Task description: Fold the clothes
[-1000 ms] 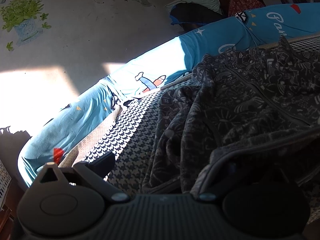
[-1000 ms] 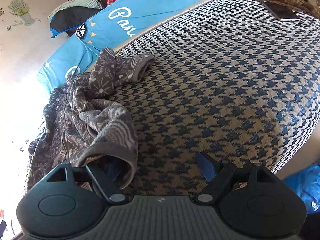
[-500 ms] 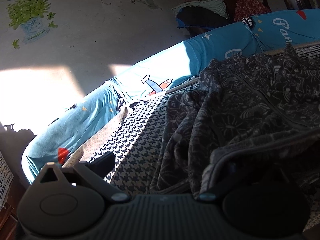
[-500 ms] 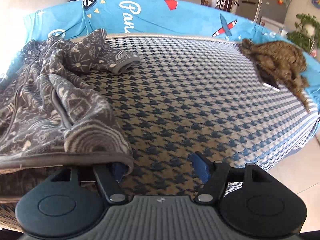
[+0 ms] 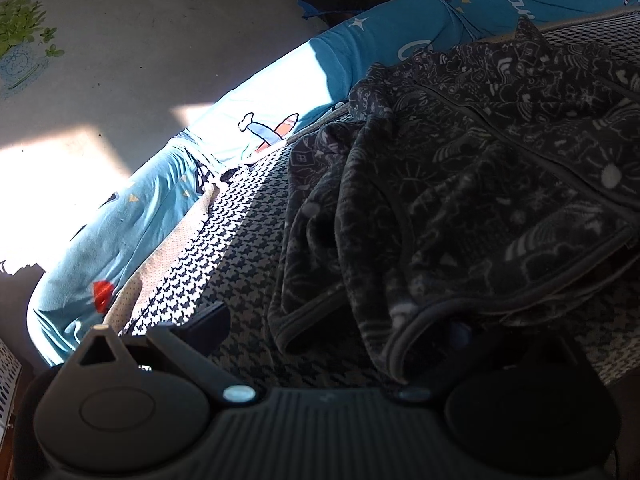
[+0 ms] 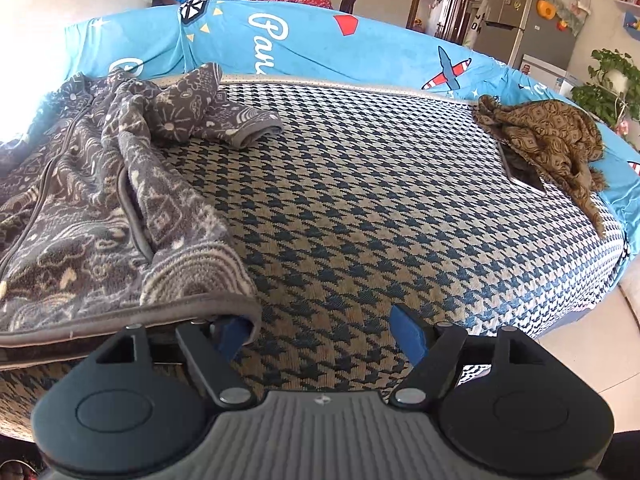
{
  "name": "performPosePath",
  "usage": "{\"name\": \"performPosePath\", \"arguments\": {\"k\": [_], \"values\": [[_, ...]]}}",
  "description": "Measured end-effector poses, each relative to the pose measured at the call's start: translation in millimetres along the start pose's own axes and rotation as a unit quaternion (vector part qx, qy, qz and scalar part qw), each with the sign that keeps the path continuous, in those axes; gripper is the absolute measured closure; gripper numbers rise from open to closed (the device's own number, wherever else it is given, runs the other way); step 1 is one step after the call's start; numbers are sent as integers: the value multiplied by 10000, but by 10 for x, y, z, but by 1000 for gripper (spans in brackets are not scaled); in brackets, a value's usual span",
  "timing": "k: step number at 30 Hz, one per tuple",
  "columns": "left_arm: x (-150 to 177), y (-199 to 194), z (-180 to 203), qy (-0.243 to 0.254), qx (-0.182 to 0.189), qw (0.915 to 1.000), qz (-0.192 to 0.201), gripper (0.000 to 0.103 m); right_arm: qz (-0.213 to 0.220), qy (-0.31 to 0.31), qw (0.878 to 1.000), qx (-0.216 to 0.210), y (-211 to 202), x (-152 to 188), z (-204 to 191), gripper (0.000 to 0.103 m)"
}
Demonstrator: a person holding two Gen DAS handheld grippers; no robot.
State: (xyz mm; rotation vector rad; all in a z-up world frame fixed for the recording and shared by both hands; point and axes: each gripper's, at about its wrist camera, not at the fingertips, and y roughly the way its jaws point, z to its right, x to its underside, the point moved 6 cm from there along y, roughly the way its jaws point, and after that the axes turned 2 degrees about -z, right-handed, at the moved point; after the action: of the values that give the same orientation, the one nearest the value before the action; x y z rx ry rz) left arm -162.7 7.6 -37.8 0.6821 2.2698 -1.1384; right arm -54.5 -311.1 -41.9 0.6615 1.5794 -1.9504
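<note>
A grey patterned fleece jacket point(image 6: 100, 216) lies crumpled on the left part of the houndstooth bed cover point(image 6: 360, 200), one sleeve thrown out toward the middle. My right gripper point(image 6: 320, 334) hovers at the cover's near edge with its jaws opening. The jacket's bound hem corner drapes over its left blue pad point(image 6: 232, 332), and only bare cover lies between the pads. In the left wrist view the same jacket point(image 5: 460, 184) fills the right side in shadow. My left gripper point(image 5: 336, 328) stands wide, its right finger hidden under the hem and its left finger point(image 5: 208, 320) free.
A blue printed bumper point(image 6: 320, 40) rings the bed on the far side. A brown patterned scarf point(image 6: 548, 136) lies on a flat dark device point(image 6: 524, 172) at the right edge. Tiled floor point(image 6: 592, 356) is beyond the right edge, with a fridge point(image 6: 512, 20) and a plant point(image 6: 612, 88) behind.
The right wrist view rolled until the bed sits level, and its jaws narrowed a little, then widened. The left gripper crept closer to the jacket. The hem stays over both inner fingers.
</note>
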Motion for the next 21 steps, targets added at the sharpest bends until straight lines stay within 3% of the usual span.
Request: {"name": "performPosePath", "arguments": {"k": [8, 17, 21], "values": [[90, -66, 41, -44, 314, 9995, -41, 0, -66, 201, 9990, -384, -125, 185, -86, 28], [30, -185, -208, -728, 754, 9944, 159, 0, 267, 8, 9879, -1529, -444, 336, -448, 28], [25, -217, -316, -963, 780, 9921, 195, 0, 347, 25, 9723, -2312, -587, 384, -620, 28]]}}
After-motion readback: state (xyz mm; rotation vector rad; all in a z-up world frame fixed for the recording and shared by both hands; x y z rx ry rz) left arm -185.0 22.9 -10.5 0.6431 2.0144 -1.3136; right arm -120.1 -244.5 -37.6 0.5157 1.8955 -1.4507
